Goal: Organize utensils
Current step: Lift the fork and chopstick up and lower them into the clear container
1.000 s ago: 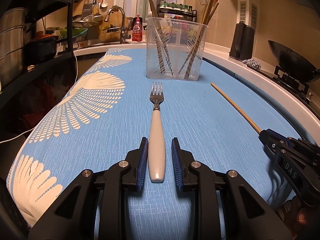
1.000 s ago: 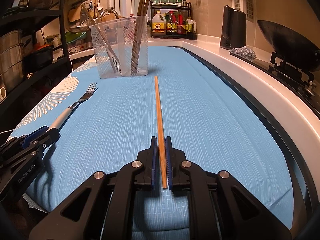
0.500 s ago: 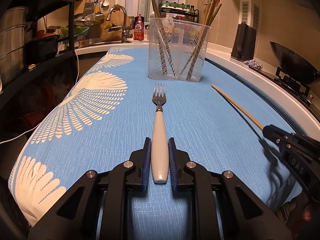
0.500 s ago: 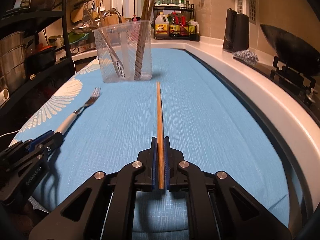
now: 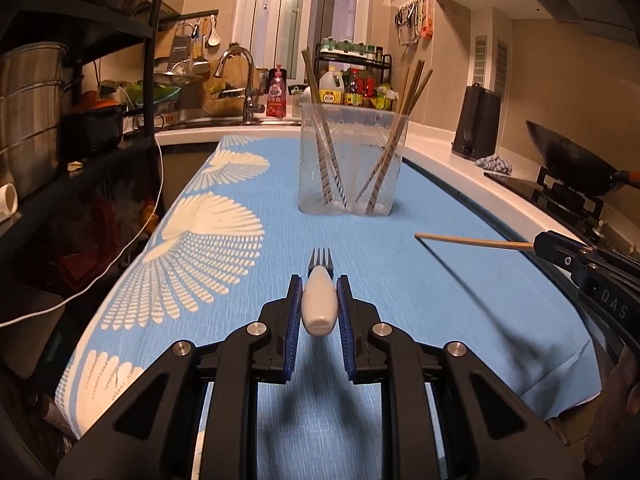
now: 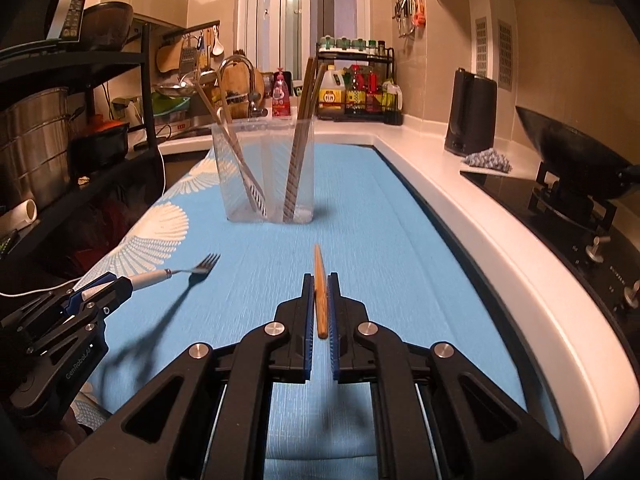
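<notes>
My left gripper (image 5: pixel 319 284) is shut on the white handle of a fork (image 5: pixel 319 304), which hangs above the blue cloth with its tines pointing ahead. The right wrist view shows the same fork (image 6: pixel 192 270) held at the left. My right gripper (image 6: pixel 320 282) is shut on a wooden chopstick (image 6: pixel 320 292), lifted off the cloth and pointing forward. From the left wrist view that chopstick (image 5: pixel 472 241) sticks out leftward from the right gripper (image 5: pixel 538 245). A clear plastic utensil holder (image 5: pixel 350 164) (image 6: pixel 266 172) stands ahead on the cloth, with several chopsticks in its compartments.
The blue cloth with white fan shapes (image 5: pixel 240 240) covers the counter. A black shelf rack with pots (image 5: pixel 36 112) lines the left side. A wok on a stove (image 6: pixel 568 152), a black kettle (image 6: pixel 474 114) and a sink with tap (image 5: pixel 240 80) stand beyond.
The left gripper shut on the fork handle. Both grippers then rose, lifting the fork and the chopstick off the cloth; shadows now lie beneath them.
</notes>
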A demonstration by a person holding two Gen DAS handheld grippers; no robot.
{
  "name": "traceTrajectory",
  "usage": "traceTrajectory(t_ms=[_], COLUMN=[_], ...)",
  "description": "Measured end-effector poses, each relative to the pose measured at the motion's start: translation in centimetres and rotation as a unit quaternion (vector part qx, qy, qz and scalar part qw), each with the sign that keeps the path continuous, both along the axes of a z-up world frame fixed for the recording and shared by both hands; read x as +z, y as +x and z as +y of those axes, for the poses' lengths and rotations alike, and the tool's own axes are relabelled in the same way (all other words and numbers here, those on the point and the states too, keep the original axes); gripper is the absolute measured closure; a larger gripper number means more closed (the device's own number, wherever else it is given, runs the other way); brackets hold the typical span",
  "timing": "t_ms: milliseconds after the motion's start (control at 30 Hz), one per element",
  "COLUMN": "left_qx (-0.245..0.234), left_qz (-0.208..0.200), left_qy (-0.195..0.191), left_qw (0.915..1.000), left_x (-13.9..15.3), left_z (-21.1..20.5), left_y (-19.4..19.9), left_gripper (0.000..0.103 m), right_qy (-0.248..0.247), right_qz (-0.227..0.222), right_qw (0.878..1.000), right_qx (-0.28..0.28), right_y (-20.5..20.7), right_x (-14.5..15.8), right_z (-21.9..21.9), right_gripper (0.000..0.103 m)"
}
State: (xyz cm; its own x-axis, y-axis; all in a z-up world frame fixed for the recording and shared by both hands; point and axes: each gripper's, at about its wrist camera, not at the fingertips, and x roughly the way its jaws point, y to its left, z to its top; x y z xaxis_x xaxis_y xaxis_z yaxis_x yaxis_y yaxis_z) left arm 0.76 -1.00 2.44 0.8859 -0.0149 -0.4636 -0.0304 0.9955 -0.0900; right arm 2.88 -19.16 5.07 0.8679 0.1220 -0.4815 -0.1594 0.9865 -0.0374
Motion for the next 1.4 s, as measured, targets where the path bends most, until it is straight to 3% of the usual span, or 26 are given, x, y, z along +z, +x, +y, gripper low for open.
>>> traceTrajectory(t_ms=[333, 600, 833, 1400], left_qx=[-0.006, -0.006, -0.007, -0.028], left_qz=[-0.015, 0.0, 0.025, 0.033], left_qy=[-0.004, -0.003, -0.005, -0.014], left_qw=[0.9999, 1.0, 0.9996, 0.999], left_x=[4.3, 8.0, 10.9, 16.3], left_z=[0.9, 1.8, 2.3, 3.0], left_y=[1.7, 3.9, 4.7, 6.9], left_gripper=[0.085, 0.086, 0.086, 0.086], right_qy=[-0.002, 0.007, 0.01, 0.013], right_qz=[-0.027, -0.041, -0.034, -0.049], right_qw=[0.999, 0.998, 0.997, 0.994], right_qx=[0.02, 0.056, 0.073, 0.098], right_y=[1.8, 3.8, 4.6, 6.2], right_x=[4.8, 9.7, 11.4, 14.6], right_z=[0.2, 1.6, 2.3, 3.8], right_gripper=[0.096, 0.097, 0.097, 0.097])
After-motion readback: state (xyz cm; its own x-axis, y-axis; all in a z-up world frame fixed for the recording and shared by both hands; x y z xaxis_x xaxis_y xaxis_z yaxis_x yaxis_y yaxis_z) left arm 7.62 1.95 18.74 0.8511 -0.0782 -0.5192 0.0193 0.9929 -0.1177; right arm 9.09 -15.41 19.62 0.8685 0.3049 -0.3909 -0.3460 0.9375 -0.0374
